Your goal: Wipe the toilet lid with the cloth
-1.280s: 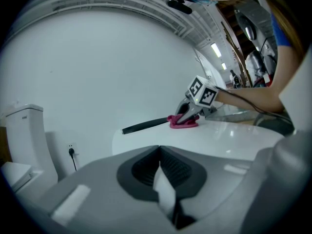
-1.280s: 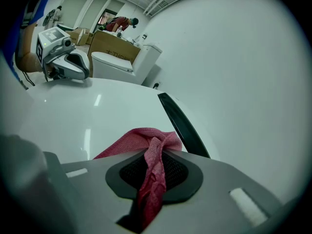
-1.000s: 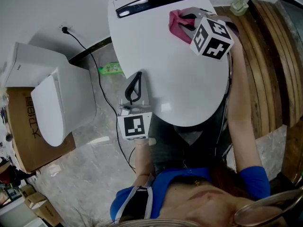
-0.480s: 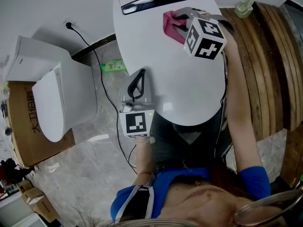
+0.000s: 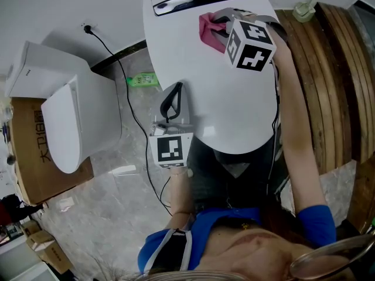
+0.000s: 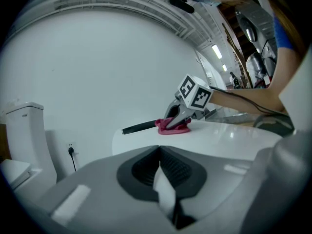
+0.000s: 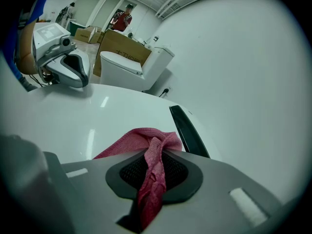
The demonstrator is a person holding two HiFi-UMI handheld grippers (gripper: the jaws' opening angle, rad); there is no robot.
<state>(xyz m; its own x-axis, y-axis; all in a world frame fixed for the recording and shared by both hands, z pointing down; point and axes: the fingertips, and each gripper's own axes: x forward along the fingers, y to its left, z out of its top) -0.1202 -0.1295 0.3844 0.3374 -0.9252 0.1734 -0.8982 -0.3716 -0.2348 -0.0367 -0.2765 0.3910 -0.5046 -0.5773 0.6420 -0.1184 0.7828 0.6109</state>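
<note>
Right tool pinching nubby cloth, glossy oval lid

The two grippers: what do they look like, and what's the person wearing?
The left gripper and right gripper are grey plastic with black ribbed pads; each carries a white cube of black square markers. A thin black cable runs along the right arm. The sleeves are blue and short.

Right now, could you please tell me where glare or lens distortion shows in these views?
Head view: even light, the toilet lid sharp. Left gripper view: strong fisheye bending, dark corners. Right gripper view: glare streaks on the lid, the cloth crisp in the right gripper.
</note>
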